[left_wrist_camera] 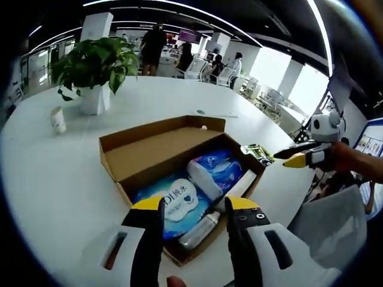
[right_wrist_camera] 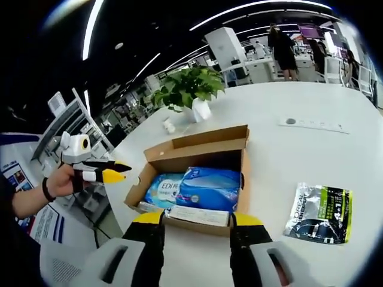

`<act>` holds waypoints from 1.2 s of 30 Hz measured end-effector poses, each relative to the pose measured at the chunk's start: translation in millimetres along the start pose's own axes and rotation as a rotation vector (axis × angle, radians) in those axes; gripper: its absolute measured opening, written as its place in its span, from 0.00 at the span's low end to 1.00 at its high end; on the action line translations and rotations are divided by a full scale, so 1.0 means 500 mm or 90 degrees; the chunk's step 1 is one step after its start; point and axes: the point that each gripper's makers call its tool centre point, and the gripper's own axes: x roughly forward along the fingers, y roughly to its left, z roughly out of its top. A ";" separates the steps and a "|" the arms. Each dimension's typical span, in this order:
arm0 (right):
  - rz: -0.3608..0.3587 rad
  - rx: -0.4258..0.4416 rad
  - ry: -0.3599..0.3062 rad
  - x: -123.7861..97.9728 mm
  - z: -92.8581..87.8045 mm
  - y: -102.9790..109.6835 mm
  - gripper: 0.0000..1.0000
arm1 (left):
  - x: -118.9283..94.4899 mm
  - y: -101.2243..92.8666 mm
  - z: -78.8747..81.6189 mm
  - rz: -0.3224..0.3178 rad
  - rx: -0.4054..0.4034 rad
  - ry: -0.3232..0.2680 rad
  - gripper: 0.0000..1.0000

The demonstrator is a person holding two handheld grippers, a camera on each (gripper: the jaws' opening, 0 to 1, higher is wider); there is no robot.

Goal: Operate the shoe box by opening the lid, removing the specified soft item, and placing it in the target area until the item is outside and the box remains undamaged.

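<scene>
Since the box [left_wrist_camera: 179, 173] lid [left_wrist_camera: 161, 152] is already folded back, step 1 looks done; soft packs [right_wrist_camera: 209, 188] are inside, none out yet; which is specified: can't tell; both grippers, left [left_wrist_camera: 194, 206] & right [right_wrist_camera: 196, 220], gape empty; pouch [right_wrist_camera: 319, 213] lies beside the box.

Open office: white table [left_wrist_camera: 54, 179], potted plant [left_wrist_camera: 93, 66], ceiling light strips [right_wrist_camera: 93, 27].

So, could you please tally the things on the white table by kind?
Cardboard shoe box, open: 1
Potted plant: 1
Small white figure: 1
Green-and-black sachet: 1
Flat grey-buttoned strip: 1
Total: 5
</scene>
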 end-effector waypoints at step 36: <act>-0.001 -0.137 0.083 0.095 0.022 0.030 0.42 | -0.033 0.046 -0.032 0.013 0.063 0.011 0.47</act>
